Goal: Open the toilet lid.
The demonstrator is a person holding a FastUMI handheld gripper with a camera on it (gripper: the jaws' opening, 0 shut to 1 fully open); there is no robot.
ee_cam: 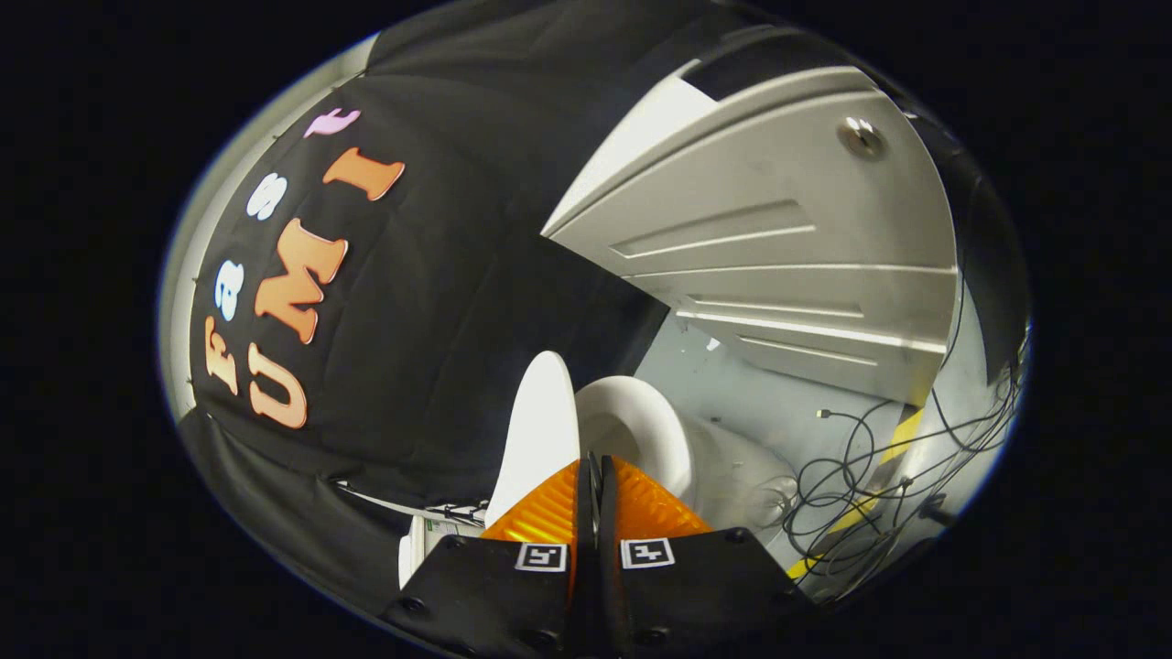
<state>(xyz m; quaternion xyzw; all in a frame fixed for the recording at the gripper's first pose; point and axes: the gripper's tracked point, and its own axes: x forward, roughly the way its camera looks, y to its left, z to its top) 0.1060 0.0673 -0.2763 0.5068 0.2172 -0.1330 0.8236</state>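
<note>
Fingers [554, 513] pressed together, nothing pinched, w/ toilet lid [540, 430] raised just ahead, seat [641, 430] beside. Prob near done; ease lid back gently, no slam.

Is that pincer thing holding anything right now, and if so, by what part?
The gripper looks pressed together on the edge of the raised toilet lid, with the seat just beyond. The fingers are nearly touching, so whether the thin lid edge is truly pinched cannot be told.
</note>
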